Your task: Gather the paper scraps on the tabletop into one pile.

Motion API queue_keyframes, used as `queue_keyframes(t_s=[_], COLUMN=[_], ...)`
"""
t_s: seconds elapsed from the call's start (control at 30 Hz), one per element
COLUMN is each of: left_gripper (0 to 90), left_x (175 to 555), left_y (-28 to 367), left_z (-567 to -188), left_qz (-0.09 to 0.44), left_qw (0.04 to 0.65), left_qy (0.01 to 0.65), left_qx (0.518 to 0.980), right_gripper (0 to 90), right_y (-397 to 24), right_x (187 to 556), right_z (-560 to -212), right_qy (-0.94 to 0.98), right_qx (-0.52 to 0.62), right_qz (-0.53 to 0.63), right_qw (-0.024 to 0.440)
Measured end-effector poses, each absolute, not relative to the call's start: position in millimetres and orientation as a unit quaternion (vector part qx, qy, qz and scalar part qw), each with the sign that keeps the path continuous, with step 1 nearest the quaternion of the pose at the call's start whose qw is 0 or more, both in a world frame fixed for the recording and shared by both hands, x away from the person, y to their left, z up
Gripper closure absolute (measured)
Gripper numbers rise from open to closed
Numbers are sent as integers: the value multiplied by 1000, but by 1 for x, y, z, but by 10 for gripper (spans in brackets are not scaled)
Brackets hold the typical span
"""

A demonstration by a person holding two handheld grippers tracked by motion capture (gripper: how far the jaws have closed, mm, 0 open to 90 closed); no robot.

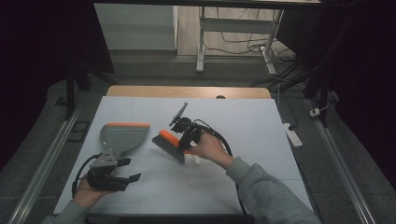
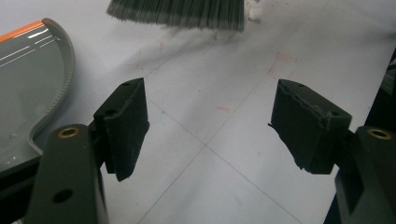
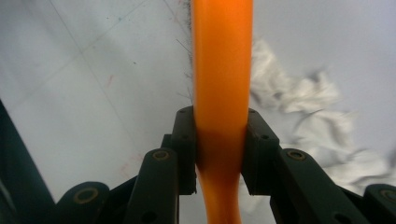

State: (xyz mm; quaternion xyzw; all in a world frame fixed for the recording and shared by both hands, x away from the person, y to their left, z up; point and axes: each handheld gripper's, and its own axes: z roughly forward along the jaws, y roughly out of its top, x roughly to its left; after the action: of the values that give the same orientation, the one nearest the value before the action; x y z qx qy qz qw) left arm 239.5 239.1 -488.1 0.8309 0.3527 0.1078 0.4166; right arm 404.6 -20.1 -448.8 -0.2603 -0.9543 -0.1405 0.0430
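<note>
Brush [image 1: 169,144], a hand brush with an orange handle and dark bristles, sits near the middle of the white counter [image 1: 243,121], bristles down toward the surface and slanting from about 10 o'clock to 4 o'clock in the high view. Right claw [image 1: 186,140] is clamped on its handle: in the right gripper view both black pads press against the orange shaft [image 3: 222,93] from either side. A crumpled white wad of paper [image 1: 194,160] lies on the counter just beside the brush, at roughly 5 o'clock from the bristles and right under the person's right hand [image 1: 210,148]; in the right gripper view it spreads out at 3 o'clock of the handle.

Dustpan [image 1: 122,135], grey with an orange front edge, lies flat at 9 o'clock from the brush, near it but apart. Left claw [image 1: 126,170] stands at 6 o'clock of the dustpan, close to its narrow handle end, with the jaws spread wide and nothing between them; the left gripper view shows bare counter between the pads, the dustpan's rim [image 2: 65,65] at 10 o'clock and the brush bristles [image 2: 182,14] at 12 o'clock.
</note>
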Motion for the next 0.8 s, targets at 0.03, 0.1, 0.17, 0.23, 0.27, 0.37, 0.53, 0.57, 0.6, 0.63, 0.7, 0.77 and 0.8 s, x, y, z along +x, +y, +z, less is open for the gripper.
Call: queue_keyframes(t_s=[0.03,0.1,0.17,0.23,0.27,0.37,0.53,0.57,0.6,0.63,0.7,0.77,0.8], left_gripper=[283,283,283,283,283,283,283,283,283,283,283,283,283], left_x=[240,240,240,240,240,240,241,241,241,241,241,241,241], left_y=[239,239,238,237,237,238,237,237,236,236,236,235,235], left_z=[-488,-488,-488,-488,-488,-487,-487,-487,-487,-487,-487,-487,-487], left_qz=[108,108,107,108,108,107,107,106,106,106,106,106,106], left_qw=[416,415,415,415,415,417,417,417,417,416,416,416,416], left_qy=[352,352,350,348,348,348,346,346,346,345,345,345,346], left_qx=[831,832,833,833,833,832,833,834,834,834,835,835,834], right_gripper=[699,699,699,699,699,699,698,699,699,698,698,699,699], right_y=[-20,-20,-19,-21,-24,-37,-59,-61,-61,-61,-58,-56,-55], right_x=[403,401,400,402,404,410,416,416,415,414,412,411,412], right_z=[-451,-453,-456,-458,-458,-456,-446,-443,-439,-436,-430,-427,-426], right_qy=[-952,-949,-950,-947,-946,-942,-936,-934,-934,-933,-931,-931,-933], right_qx=[-267,-276,-283,-295,-301,-320,-336,-338,-337,-334,-332,-328,-325], right_qz=[-140,-139,-130,-121,-115,-101,-105,-114,-122,-132,-151,-157,-157], right_qw=[49,56,40,28,25,14,-3,1,2,4,7,10,7])
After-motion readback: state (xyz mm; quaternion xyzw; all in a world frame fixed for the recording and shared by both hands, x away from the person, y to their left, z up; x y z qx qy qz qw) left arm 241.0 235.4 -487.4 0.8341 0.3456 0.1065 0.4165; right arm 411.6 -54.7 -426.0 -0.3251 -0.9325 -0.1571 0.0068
